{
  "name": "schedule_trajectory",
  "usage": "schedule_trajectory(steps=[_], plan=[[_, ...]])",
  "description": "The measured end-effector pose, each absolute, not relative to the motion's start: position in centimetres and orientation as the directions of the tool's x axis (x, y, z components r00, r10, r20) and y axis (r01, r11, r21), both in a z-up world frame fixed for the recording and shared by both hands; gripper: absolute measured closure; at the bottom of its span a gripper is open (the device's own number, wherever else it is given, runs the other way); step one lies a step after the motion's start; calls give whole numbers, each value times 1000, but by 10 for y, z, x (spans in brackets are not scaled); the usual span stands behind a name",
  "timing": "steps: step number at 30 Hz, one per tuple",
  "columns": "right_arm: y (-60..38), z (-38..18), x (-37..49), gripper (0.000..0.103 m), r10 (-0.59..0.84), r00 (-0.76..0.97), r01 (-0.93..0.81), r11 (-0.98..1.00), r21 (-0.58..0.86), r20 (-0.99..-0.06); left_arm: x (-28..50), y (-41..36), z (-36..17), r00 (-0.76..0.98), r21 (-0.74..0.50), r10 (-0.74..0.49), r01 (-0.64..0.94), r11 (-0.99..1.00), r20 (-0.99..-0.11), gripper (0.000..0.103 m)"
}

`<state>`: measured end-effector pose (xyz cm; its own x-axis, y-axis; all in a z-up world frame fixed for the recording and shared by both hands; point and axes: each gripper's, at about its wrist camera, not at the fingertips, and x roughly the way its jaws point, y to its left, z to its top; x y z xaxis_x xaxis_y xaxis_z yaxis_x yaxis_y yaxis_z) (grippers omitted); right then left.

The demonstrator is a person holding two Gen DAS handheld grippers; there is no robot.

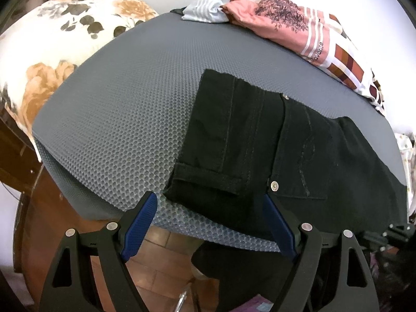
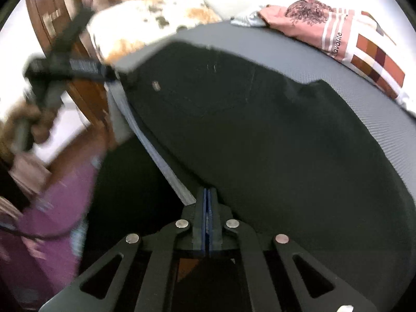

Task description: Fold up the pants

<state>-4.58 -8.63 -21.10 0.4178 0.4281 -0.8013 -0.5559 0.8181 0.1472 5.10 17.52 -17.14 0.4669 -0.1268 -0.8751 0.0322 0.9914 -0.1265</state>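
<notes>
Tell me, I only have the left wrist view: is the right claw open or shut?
Observer: Shut. The right claw has its pads together.
Operator: Where are its tips?
Observer: At the near edge of the black pants, by the border of the grey mat. Whether cloth is pinched, I cannot tell.
Operator: Does my left claw show from there?
Observer: Yes, blurred at far left, with a hand on its handle.
</notes>
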Motion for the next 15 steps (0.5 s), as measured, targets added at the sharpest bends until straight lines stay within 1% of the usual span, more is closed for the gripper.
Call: schedule_trajectory(steps=[1, 2, 3, 5, 8, 10, 12, 15], plan=[[-88, -205, -45, 99, 451, 426, -551, 817, 170, -784, 51, 176, -170, 472, -127, -125, 28, 991, -872, 20], [-88, -201, -43, 95, 459, 436, -549, 817, 174, -774, 52, 178, -171, 473, -129, -125, 25, 991, -872, 20], [-85, -200, -42, 93, 455, 439, -556, 815, 163, -775, 53, 180, -172, 471, -133, -126, 18, 991, -873, 20], [-72, -203, -40, 93, 420, 443, -585, 805, 100, -792, 53, 183, -175, 456, -148, -135, 6, 989, -880, 20], [-58, -211, -35, 91, 428, 416, -614, 783, 99, -802, 53, 184, -175, 454, -154, -136, -1, 988, -881, 20], [-50, -214, -33, 84, 429, 410, -632, 770, 88, -805, 53, 184, -174, 460, -152, -134, -3, 988, -878, 20], [-44, -217, -31, 74, 429, 397, -644, 760, 87, -811, 53, 185, -174, 459, -154, -136, -2, 988, -878, 20], [-39, -223, -25, 72, 432, 387, -651, 754, 90, -815, 54, 185, -176, 448, -154, -138, 0, 988, -883, 20]])
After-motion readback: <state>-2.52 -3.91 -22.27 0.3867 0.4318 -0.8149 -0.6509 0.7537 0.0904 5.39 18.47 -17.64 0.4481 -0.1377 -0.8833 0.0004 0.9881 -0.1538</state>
